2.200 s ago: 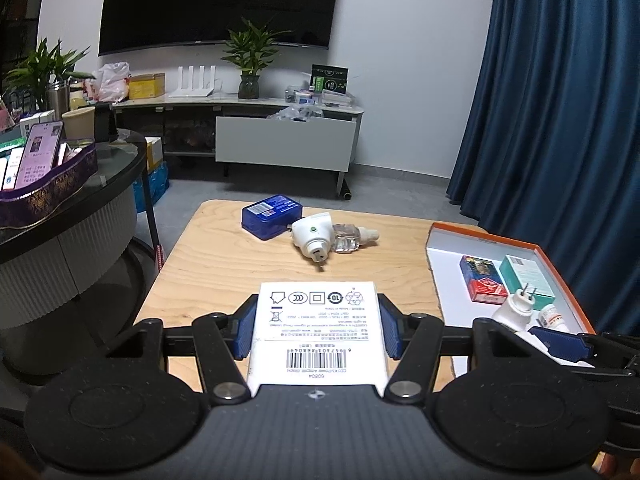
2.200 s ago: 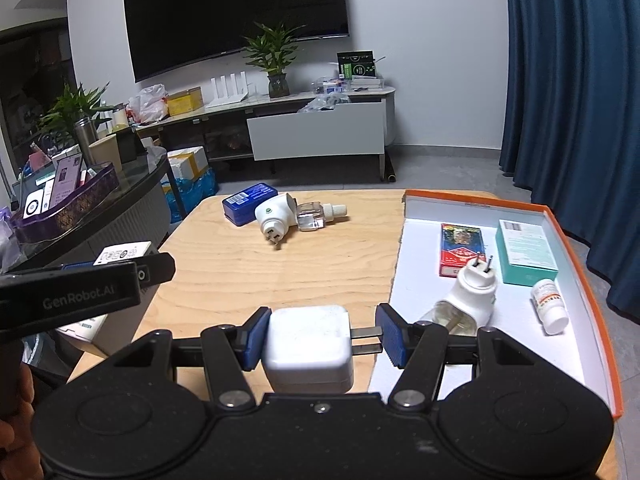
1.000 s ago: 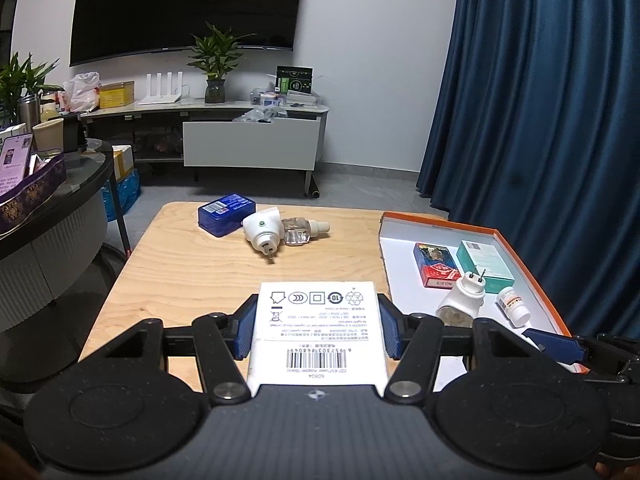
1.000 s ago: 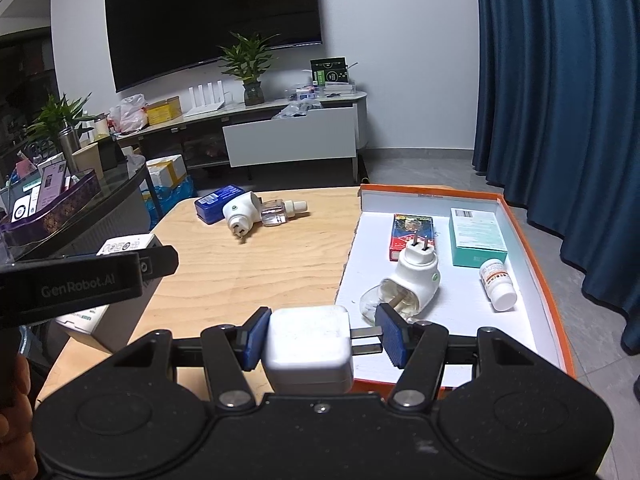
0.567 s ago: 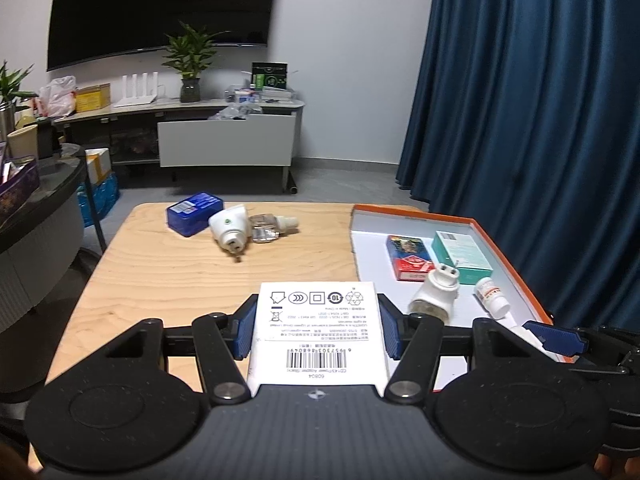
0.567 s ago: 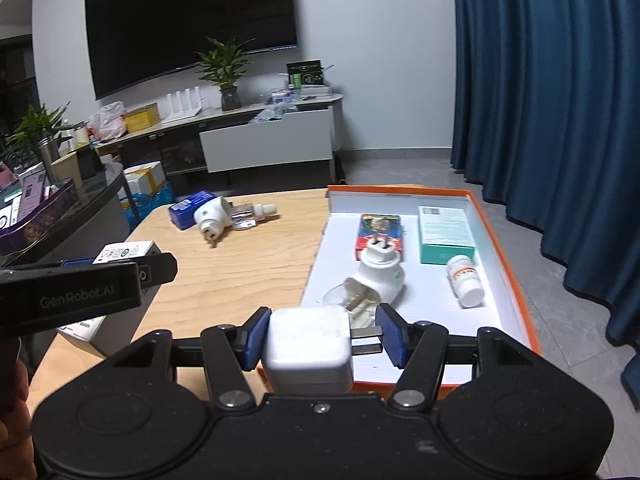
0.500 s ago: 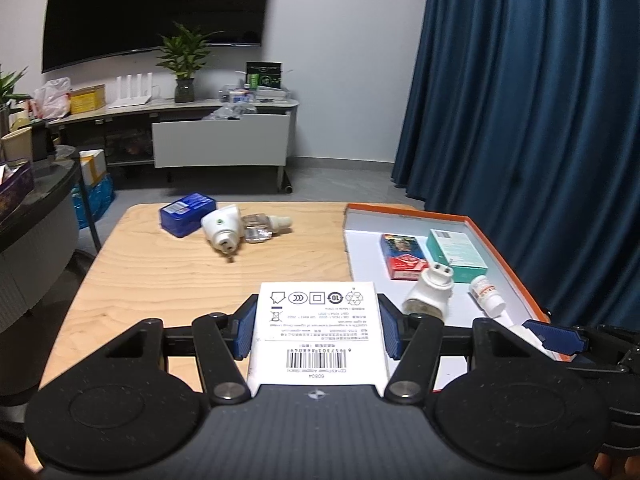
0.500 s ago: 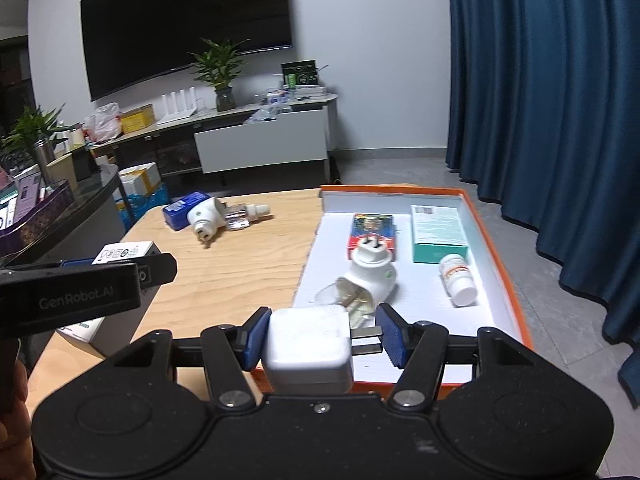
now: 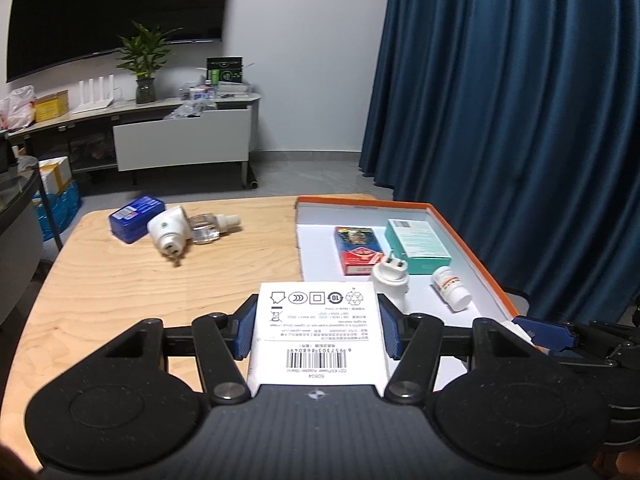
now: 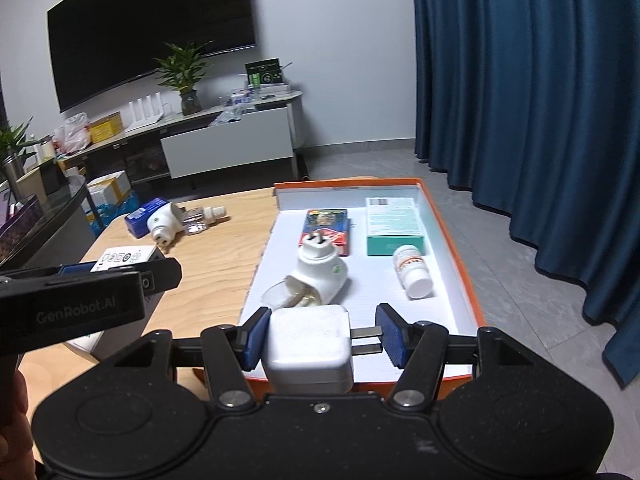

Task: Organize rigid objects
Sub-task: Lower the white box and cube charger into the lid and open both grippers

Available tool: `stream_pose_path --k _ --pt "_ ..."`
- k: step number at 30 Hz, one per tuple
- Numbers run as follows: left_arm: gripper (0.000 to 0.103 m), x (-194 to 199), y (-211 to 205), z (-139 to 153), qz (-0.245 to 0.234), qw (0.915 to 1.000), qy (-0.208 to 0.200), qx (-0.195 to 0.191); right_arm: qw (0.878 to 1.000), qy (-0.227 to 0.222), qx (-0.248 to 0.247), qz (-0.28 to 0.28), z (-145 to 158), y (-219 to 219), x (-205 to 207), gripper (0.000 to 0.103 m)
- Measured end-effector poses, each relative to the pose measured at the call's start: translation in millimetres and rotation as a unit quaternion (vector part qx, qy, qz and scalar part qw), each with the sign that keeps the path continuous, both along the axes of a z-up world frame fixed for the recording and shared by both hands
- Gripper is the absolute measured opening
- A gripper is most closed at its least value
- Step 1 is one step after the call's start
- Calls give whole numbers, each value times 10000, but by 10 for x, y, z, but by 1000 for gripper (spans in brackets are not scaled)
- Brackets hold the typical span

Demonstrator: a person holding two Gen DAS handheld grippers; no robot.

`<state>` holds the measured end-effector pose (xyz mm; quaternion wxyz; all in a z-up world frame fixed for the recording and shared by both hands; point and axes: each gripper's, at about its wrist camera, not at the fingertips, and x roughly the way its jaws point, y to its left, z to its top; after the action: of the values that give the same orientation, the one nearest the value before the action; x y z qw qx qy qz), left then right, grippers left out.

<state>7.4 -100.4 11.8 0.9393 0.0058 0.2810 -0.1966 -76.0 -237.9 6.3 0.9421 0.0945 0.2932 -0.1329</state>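
My left gripper (image 9: 317, 326) is shut on a white box with a barcode label (image 9: 318, 332), held above the wooden table (image 9: 120, 288) just left of the orange-rimmed tray (image 9: 472, 244). My right gripper (image 10: 322, 338) is shut on a white power adapter (image 10: 308, 348), its prongs against the right pad, held over the tray's near edge (image 10: 452, 236). The tray holds a white plug-in device (image 10: 318, 266), a red-blue card box (image 10: 326, 228), a teal box (image 10: 392, 222) and a small white bottle (image 10: 412, 270).
A blue box (image 9: 134, 218) and a second white plug-in with a clear bottle (image 9: 188, 230) lie at the table's far left. A blue curtain (image 9: 520, 120) hangs to the right. A TV stand (image 9: 160, 136) is at the back wall.
Both grippers have moved right, toward the tray, still holding their objects. The right gripper now hangs over the tray's near edge.
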Motion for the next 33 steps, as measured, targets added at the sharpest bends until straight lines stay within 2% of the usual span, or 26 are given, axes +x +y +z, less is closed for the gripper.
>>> stream_pose_path --k 17,33 --pt "59 166 -320 -70 -299 9994 142 55 9992 111 79 -366 -88 -348 97 70" --pt "59 501 -492 34 -377 9991 174 69 9987 125 157 -459 -62 -592 404 70"
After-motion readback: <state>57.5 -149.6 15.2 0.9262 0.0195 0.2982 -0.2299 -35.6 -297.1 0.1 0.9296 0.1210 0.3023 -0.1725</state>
